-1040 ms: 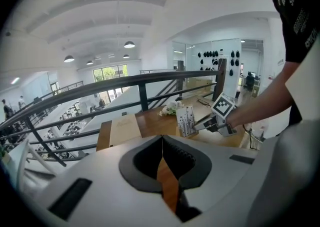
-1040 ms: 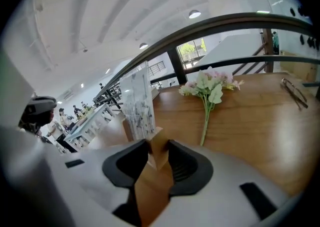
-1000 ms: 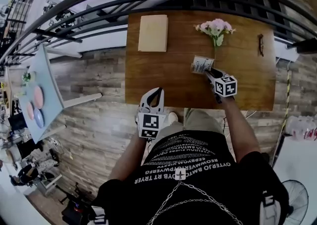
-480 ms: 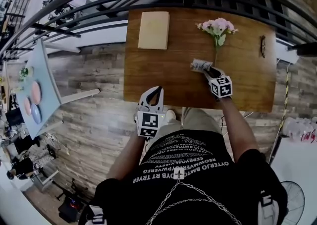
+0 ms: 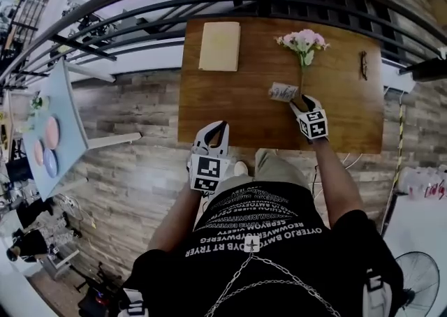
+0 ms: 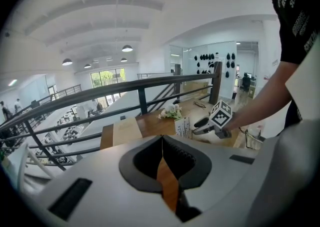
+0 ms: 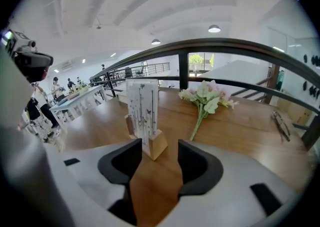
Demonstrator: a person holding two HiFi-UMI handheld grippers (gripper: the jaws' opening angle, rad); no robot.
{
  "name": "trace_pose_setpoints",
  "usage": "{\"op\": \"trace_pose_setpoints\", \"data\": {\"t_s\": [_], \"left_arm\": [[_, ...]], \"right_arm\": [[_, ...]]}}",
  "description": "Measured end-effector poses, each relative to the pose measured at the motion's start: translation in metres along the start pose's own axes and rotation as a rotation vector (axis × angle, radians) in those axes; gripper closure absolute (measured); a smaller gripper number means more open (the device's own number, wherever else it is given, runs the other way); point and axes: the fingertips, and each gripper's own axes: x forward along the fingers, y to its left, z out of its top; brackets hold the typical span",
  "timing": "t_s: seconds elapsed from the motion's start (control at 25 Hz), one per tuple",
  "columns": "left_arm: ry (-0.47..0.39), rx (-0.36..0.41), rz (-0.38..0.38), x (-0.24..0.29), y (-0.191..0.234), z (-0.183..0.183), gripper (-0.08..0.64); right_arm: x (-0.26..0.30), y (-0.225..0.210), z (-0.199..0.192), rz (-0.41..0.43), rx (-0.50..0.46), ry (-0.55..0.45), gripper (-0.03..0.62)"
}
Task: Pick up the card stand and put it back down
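One wooden table (image 5: 230, 109) carries one card stand (image 5: 283, 91) near its centre, one tan book (image 5: 219, 46) at 10 o'clock, one bunch of pink flowers (image 5: 302, 41) at 1 o'clock and one pair of glasses (image 5: 363, 64) at 2 o'clock. Two grippers show: the left gripper (image 5: 218, 127) at 8 o'clock, the right gripper (image 5: 297, 101) at 5 o'clock.

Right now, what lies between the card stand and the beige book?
Nothing: bare tabletop separates card stand from beige book, seen in the head view.

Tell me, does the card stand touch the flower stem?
Apart. The right gripper view shows bare table between the card stand and the flower stem.
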Motion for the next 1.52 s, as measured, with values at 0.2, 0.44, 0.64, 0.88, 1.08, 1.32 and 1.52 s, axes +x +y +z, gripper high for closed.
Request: {"op": "trace_pose_setpoints", "data": {"t_s": [0.2,0.44,0.64,0.88,1.08,1.32,1.52], "left_arm": [[-0.072,0.039,-0.002,-0.02,0.004,0.015,0.532],[-0.152,0.042,0.019,-0.053,0.018,0.032,0.532],[-0.251,0.038,0.03,-0.08,0.025,0.051,0.532],[-0.338,0.035,-0.035,-0.107,0.002,0.061,0.532],[-0.357,0.023,-0.095,-0.114,-0.019,0.057,0.532],[-0.357,0.014,-0.127,-0.114,-0.033,0.061,0.533],[-0.306,0.018,-0.129,-0.089,-0.046,0.069,0.533]], "right_arm": [[-0.055,-0.001,0.006,-0.119,-0.042,-0.034,0.373],[-0.145,0.028,0.039,-0.272,-0.083,-0.196,0.531],[-0.2,0.067,0.067,-0.274,-0.032,-0.3,0.577],[-0.251,0.102,0.086,-0.289,-0.012,-0.357,0.578],[-0.28,0.122,0.097,-0.318,-0.067,-0.394,0.578],[-0.291,0.121,0.103,-0.276,-0.055,-0.42,0.578],[-0.288,0.095,0.095,-0.251,-0.019,-0.4,0.578]]}}
